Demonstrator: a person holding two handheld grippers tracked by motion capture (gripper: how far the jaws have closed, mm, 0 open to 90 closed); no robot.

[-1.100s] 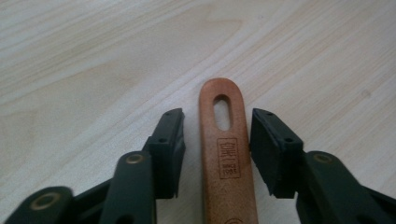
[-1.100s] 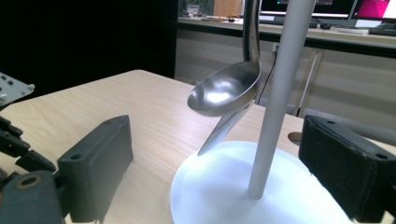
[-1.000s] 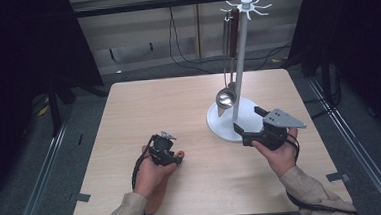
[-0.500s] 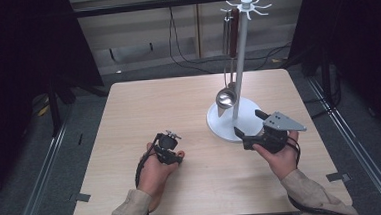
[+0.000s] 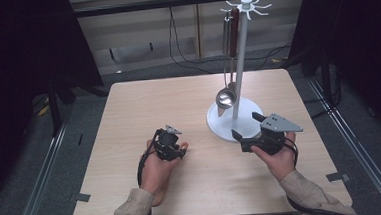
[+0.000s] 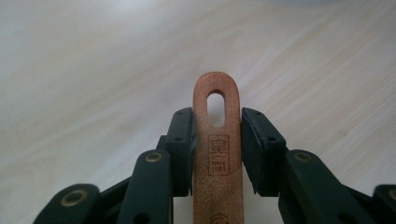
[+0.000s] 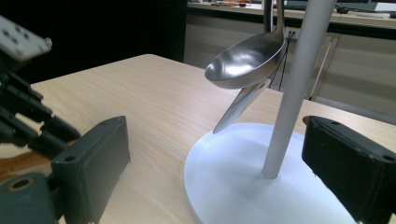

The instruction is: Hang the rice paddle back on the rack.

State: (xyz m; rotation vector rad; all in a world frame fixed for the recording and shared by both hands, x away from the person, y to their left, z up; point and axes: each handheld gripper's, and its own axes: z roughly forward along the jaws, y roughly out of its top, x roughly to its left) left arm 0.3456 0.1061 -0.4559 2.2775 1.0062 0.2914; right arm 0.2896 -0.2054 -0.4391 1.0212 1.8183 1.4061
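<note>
A reddish wooden handle (image 6: 218,158) with a hanging hole and a stamped mark lies over the table. My left gripper (image 6: 217,116) has just been closing and is shut on it, a pad pressed against each side. In the high view the left gripper (image 5: 168,139) sits low at the table's front centre, with the hand covering the rest of that utensil. My right gripper (image 5: 247,126) stands open at the front edge of the white stand base (image 5: 219,123). Between its wide-apart jaws (image 7: 224,177) I see the pole (image 7: 299,84) farther off. A steel ladle (image 7: 243,60) hangs from the stand.
A second utensil with a dark brown handle (image 5: 233,32) hangs beside the ladle (image 5: 224,98), its flat metal end (image 7: 240,109) just above the base. Hooks ring the pole's top (image 5: 245,4). The wooden table (image 5: 153,105) has dark floor and rails around it.
The left hand has shifted a little to the right with its gripper low over the table. The right gripper has stayed by the stand base.
</note>
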